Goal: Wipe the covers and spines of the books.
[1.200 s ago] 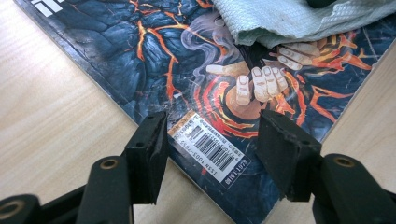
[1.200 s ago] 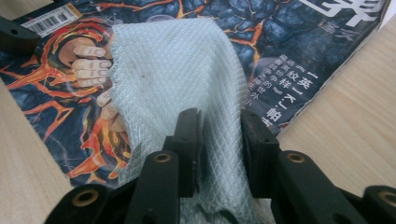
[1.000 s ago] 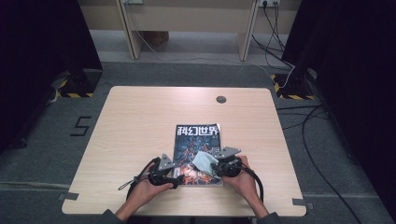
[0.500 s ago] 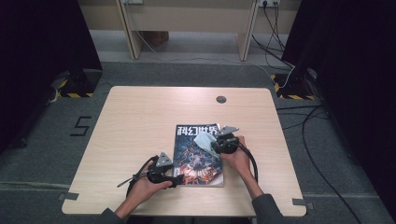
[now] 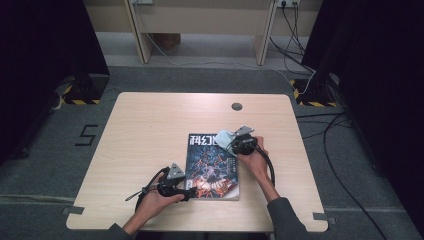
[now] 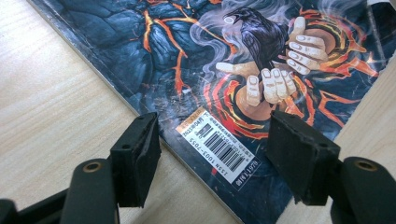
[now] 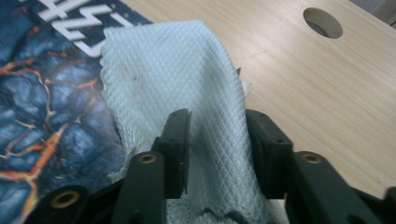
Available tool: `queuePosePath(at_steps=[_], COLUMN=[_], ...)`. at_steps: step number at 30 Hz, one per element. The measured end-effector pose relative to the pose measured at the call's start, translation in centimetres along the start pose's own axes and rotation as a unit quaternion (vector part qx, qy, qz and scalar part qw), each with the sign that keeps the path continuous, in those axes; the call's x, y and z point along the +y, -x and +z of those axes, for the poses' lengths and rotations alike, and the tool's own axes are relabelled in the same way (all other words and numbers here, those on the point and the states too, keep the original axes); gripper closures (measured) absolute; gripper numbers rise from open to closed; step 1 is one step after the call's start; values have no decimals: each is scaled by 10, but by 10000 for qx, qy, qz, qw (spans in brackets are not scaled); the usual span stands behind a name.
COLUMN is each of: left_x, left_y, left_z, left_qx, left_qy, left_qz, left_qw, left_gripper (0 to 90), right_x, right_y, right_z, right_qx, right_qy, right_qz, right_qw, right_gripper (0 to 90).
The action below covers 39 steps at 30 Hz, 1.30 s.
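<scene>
Two tools at work on one magazine, which lies flat on the tabletop in front of the person. Right tool sits over the magazine's far right corner with a white cloth between its jaws; those jaws have just been opening, so I judge the grip loose. Risk: cloth slips out mid-wipe or drags off the cover onto bare wood. Left tool is unclenched, its jaws straddling the near left corner by the barcode, gripping nothing; if the wipe pushes hard, the magazine may skate or the cover may buckle. Versus a second ago: right tool and cloth have travelled from the near end of the cover to the far end; left tool unmoved.
</scene>
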<state>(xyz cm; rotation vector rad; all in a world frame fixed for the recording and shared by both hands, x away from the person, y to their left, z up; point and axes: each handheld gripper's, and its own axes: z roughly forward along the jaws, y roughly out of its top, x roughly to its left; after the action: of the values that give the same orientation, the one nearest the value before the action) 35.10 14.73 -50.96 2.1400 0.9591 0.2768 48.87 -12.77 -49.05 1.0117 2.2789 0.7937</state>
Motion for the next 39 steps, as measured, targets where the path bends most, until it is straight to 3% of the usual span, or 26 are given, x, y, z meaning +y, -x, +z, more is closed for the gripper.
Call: queuePosePath(at_steps=[2,3,6,9,13,18,20,25,28,30,32,34,39], left_x=[0,0,0,0,0,0,0,0,0,0,0,0,0], left_y=[0,0,-1,-1,0,-1,-1,0,0,0,0,1,0], left_z=[0,0,0,0,0,0,0,0,0,0,0,0,0], left_qx=[-17,-16,-16,-13,2,-19,-1,12,10,15,33,42,26], left_qy=[-1,-3,-6,-4,-2,-8,-5,-5,-9,-6,3,6,-9], left_qz=[-34,-38,-39,-45,-23,-52,-43,-21,-13,-13,2,4,-12], left_qw=[10000,10000,10000,10000,10000,10000,10000,10000,10000,10000,10000,10000,10000], left_gripper=[340,339,338,336,336,332,332,332,332,332,332,332,332], right_x=[3,5,10,10,3,4,5,4,6,8,8,10,12], right_y=[2,3,0,-8,-10,-18,-22,-18,-19,-27,-30,-28,-13], right_z=[-5,-8,-15,-12,0,-1,-1,-1,-3,0,2,2,10], right_qx=[183,207,177,216,134,25,-33,135,676,851,751,761,476], right_qy=[156,183,317,-26,-210,-247,-287,-170,53,41,-1,-60,-105], right_qz=[217,205,-146,-534,-608,-1205,-1254,-1084,-706,-682,-734,-619,-471], right_qw=[9995,9994,9992,9983,9978,9924,9917,9939,9952,9940,9945,9952,9977], right_gripper=[565,566,600,587,612,729,736,763,787,785,784,784,782])
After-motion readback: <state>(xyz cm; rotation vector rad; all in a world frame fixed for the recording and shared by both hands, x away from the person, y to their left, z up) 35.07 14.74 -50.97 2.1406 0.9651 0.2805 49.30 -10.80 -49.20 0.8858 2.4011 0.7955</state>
